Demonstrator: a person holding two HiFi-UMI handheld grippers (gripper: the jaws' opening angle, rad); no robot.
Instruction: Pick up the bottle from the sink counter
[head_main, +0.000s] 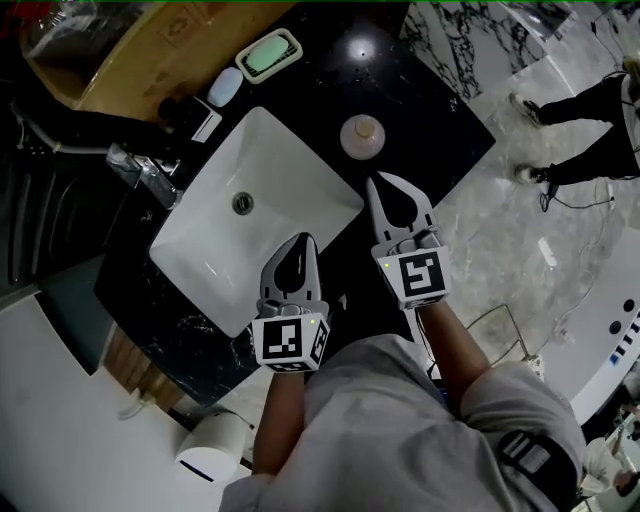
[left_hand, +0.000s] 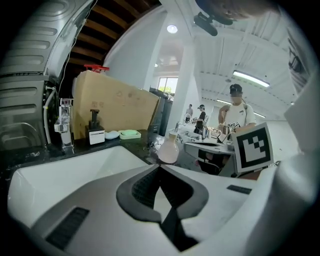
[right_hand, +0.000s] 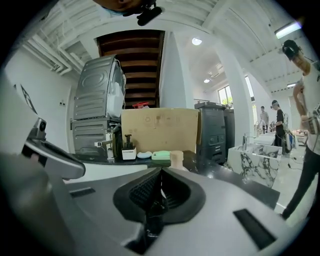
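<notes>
Black counter (head_main: 430, 120) around a white sink (head_main: 215, 250). Over the sink's near corner, left gripper (head_main: 300, 240), jaws pressed together, nothing between. Just beyond the sink's right corner, bottle (head_main: 362, 137), upright on the counter, long axis vertical. Right of the sink, right gripper (head_main: 385, 183), also closed and empty, tips toward the bottle, clearly nearer than the left. Probably needs opening first.

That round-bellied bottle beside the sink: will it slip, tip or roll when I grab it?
The bottle bulges wide below a narrow neck, so a grip may slide off the curve; the neck looks safer. Upright on the glossy counter, its broad base should resist tipping, but knocked over it would probably roll. Its smooth surface hints at glass: possibly fragile.
</notes>
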